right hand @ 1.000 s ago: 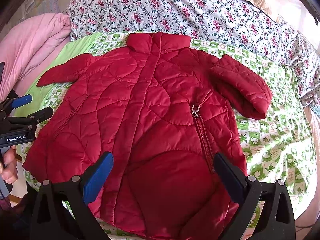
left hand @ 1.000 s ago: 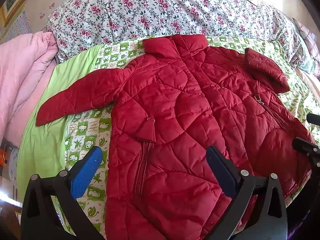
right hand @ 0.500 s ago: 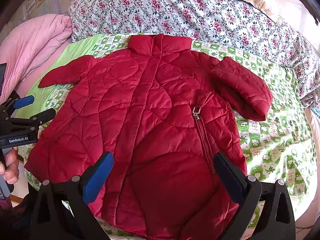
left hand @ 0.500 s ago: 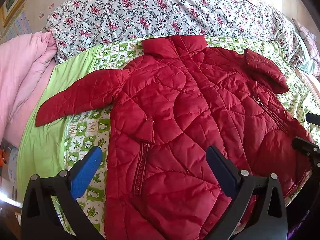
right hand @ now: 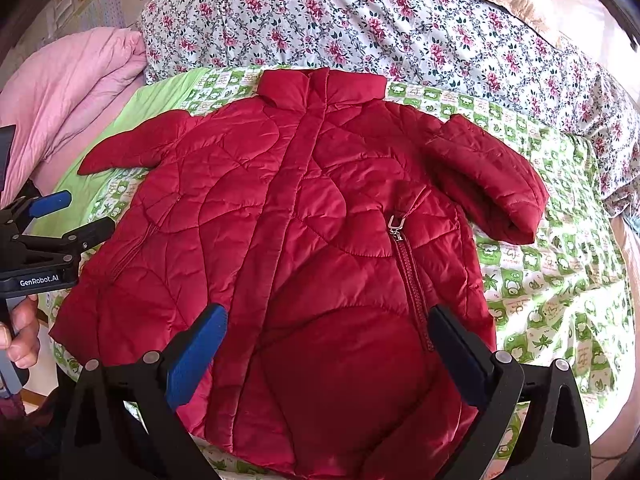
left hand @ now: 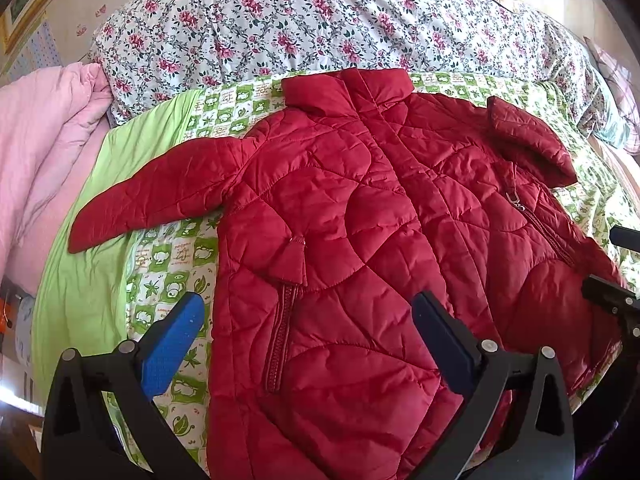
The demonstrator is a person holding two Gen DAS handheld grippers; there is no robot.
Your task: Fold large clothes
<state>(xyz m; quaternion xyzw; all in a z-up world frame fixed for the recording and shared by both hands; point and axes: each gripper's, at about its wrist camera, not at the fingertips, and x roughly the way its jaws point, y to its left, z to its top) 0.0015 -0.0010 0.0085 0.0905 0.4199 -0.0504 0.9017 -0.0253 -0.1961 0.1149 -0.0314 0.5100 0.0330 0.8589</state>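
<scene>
A red quilted jacket (left hand: 360, 240) (right hand: 304, 232) lies flat, front up, collar toward the far side, on a green-patterned bed sheet (left hand: 168, 264) (right hand: 552, 280). Its left sleeve (left hand: 160, 192) stretches out sideways; the right sleeve (right hand: 492, 176) is folded back on itself. My left gripper (left hand: 308, 340) hovers open over the jacket's lower left part, holding nothing. My right gripper (right hand: 328, 344) hangs open above the hem near the pocket zip (right hand: 412, 272), also empty. The left gripper (right hand: 48, 224) shows at the left edge of the right wrist view, held by a hand (right hand: 20, 328).
A floral duvet (left hand: 320, 20) runs along the far side of the bed. A pink blanket (left hand: 36, 152) is bunched at the left. A plain lime sheet (left hand: 92, 272) covers the left strip. The bed's near edge lies just under both grippers.
Both grippers have drifted slightly, so the jacket sits a little lower in each view. The jacket itself has not moved and both grippers stay open.
</scene>
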